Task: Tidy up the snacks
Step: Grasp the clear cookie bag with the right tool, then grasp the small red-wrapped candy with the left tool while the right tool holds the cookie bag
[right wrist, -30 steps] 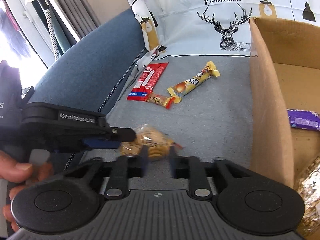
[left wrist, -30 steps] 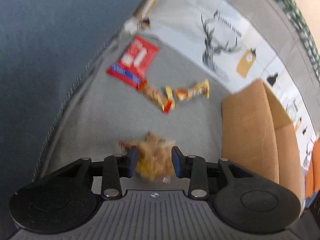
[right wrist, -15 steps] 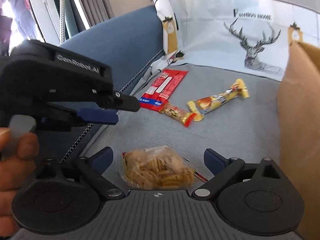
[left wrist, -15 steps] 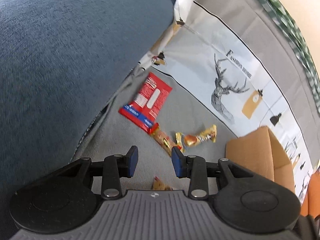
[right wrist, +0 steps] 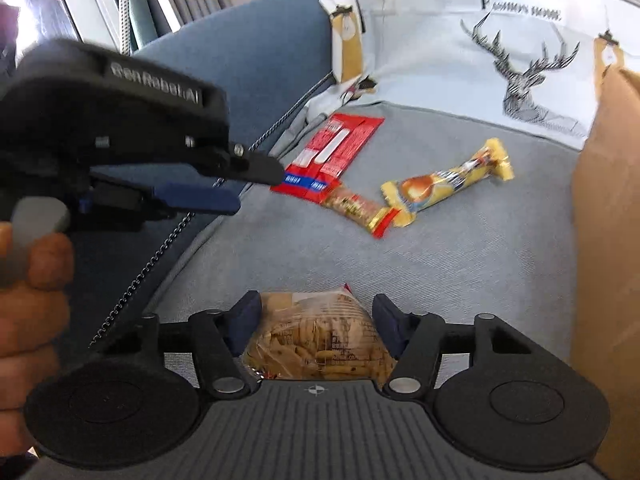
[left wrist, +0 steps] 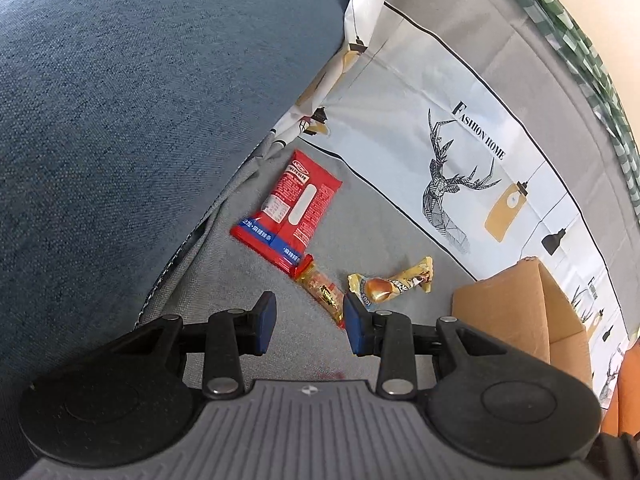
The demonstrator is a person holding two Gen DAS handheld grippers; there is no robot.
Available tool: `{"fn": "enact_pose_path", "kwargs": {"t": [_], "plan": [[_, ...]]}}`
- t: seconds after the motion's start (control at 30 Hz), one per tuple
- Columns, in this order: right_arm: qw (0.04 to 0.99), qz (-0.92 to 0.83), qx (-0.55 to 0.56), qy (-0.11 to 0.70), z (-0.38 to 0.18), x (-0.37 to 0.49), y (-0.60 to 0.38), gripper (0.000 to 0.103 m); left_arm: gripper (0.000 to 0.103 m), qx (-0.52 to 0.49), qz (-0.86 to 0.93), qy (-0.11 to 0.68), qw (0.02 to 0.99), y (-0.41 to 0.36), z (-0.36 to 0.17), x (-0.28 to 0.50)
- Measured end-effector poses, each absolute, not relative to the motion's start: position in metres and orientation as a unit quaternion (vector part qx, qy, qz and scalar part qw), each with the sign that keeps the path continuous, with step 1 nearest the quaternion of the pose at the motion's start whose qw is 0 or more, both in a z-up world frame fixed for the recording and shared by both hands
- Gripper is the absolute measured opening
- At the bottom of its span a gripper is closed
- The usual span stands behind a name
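Note:
A clear bag of biscuit sticks (right wrist: 316, 340) lies on the grey sofa seat between the pads of my right gripper (right wrist: 316, 320). Its jaws are closing; the pads meet the bag's sides and bunch it up. My left gripper (left wrist: 306, 324) is open and holds nothing; it hovers at the left (right wrist: 258, 188), held by a hand. Farther back lie a red packet (left wrist: 292, 210) (right wrist: 340, 148), a small gold-and-red bar (left wrist: 322, 294) (right wrist: 360, 208) and a yellow bar (left wrist: 392, 286) (right wrist: 448, 182).
A cardboard box (left wrist: 516, 312) (right wrist: 608, 240) stands open on the seat at the right. The blue sofa arm (left wrist: 140, 120) rises on the left. A cover printed with a deer (right wrist: 524, 92) hangs over the backrest behind the snacks.
My left gripper let go of the biscuit bag and drew back up to the left. My right gripper opened wide over the bag, came down around it, and its jaws have narrowed onto it.

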State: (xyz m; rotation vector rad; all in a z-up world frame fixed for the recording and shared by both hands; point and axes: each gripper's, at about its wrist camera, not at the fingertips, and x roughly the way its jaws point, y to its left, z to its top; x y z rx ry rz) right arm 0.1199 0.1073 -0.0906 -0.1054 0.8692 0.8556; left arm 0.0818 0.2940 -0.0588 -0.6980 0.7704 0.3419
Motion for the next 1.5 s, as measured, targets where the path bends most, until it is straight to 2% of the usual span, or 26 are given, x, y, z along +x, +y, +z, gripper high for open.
{"fn": "enact_pose_path", "kwargs": {"t": [0.2,0.33,0.77,1.1,1.13,1.17,1.2,1.33,1.5], "plan": [[0.836,0.385,-0.092,0.38,-0.076,0.113,0.092,0.062,0.038,-0.339,0.161,0.371,0.85,0.293,-0.064,0.091],[0.827,0.372,-0.116,0.406,-0.089,0.115,0.089,0.063,0.032,-0.334,0.157,0.381,0.847,0.29,-0.07,0.104],[0.826,0.369,-0.136,0.404,-0.092,0.109,0.095,0.064,0.032,-0.327,0.17,0.418,0.831,0.291,-0.102,0.158],[0.826,0.369,-0.15,0.398,-0.096,0.109,0.099,0.066,0.032,-0.207,0.175,0.456,0.847,0.265,-0.107,0.188],[0.826,0.369,-0.15,0.398,-0.097,0.109,0.098,0.066,0.031,-0.193,0.173,0.46,0.849,0.262,-0.108,0.189],[0.826,0.369,-0.151,0.398,-0.098,0.109,0.098,0.067,0.021,-0.18,0.171,0.463,0.851,0.259,-0.107,0.189],[0.826,0.37,-0.154,0.397,-0.098,0.109,0.099,0.067,0.019,-0.17,0.171,0.465,0.852,0.258,-0.107,0.189],[0.828,0.367,-0.156,0.395,-0.098,0.11,0.1,0.066,0.018,-0.167,0.197,0.466,0.846,0.267,-0.101,0.177],[0.844,0.347,-0.152,0.38,-0.092,0.112,0.099,0.059,0.018,-0.165,0.183,0.486,0.839,0.27,-0.1,0.167]]}}
